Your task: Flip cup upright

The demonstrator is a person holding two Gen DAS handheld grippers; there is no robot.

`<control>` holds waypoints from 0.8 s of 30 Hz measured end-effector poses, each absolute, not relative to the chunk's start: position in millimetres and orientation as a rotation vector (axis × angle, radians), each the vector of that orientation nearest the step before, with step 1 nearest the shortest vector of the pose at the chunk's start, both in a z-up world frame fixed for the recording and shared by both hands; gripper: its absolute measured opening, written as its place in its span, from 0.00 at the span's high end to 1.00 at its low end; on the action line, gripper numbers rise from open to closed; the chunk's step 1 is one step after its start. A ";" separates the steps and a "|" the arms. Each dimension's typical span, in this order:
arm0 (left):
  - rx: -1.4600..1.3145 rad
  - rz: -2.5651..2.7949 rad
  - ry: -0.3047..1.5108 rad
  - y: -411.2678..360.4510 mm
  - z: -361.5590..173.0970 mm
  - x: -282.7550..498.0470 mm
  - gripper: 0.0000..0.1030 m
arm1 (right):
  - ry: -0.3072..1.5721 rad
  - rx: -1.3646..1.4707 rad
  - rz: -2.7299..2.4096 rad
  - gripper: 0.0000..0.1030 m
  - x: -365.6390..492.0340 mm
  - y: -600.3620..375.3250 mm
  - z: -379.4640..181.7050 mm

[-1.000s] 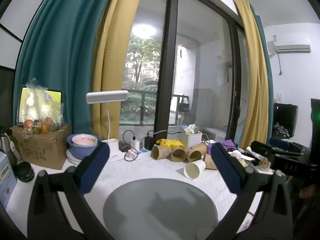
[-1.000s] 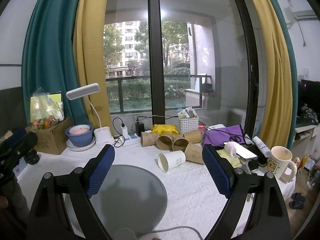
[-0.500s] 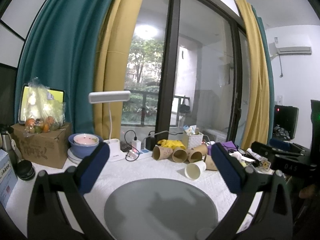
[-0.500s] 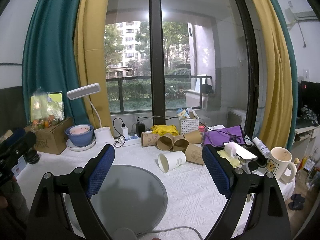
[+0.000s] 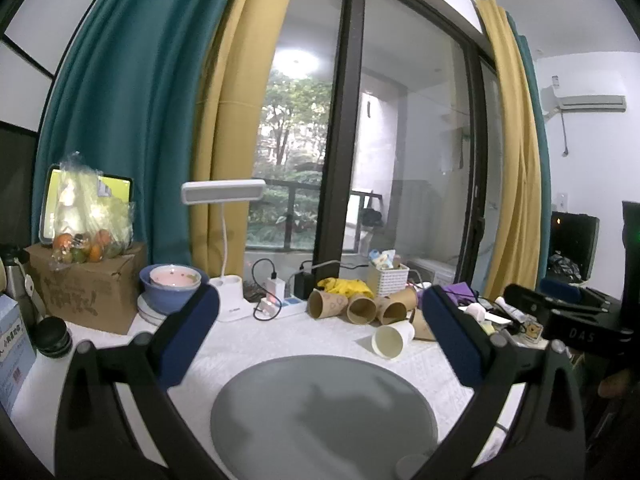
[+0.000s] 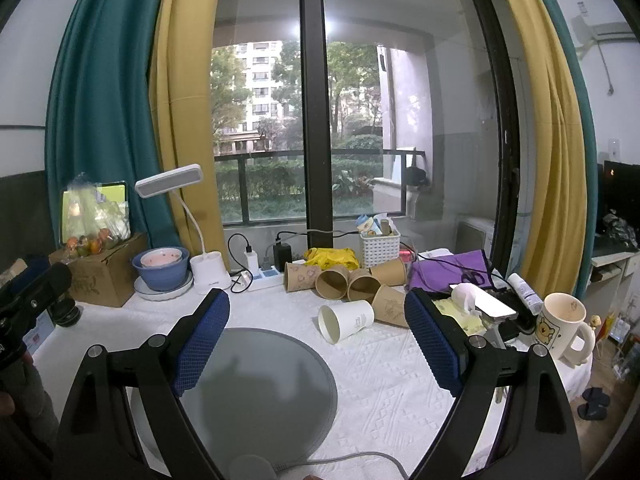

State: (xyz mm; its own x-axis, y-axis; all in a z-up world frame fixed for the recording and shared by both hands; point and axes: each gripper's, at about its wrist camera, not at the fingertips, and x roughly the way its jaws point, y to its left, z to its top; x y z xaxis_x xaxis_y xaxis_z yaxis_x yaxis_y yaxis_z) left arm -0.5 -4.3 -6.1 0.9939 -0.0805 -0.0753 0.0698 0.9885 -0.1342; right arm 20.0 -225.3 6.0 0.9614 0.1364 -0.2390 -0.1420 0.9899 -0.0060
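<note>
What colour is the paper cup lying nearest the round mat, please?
White, seen best in the right wrist view.

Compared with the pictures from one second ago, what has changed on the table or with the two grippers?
Almost nothing. The left wrist view drifts very slightly; nothing was grasped or released. The white cup still lies on its side beside the grey mat, and both the left gripper and the right gripper stay open and empty.
</note>
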 end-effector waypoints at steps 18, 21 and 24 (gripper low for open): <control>-0.103 -0.084 0.163 -11.4 -23.8 23.1 0.01 | 0.288 -0.023 0.122 0.11 44.4 -237.0 -17.4; -0.082 -0.110 0.225 -21.3 -33.9 44.1 0.01 | 0.324 -0.015 0.107 0.11 62.9 -246.9 -31.1; -0.065 -0.140 0.295 -33.5 -45.7 69.8 0.01 | 0.363 -0.011 0.095 0.11 82.5 -256.1 -45.1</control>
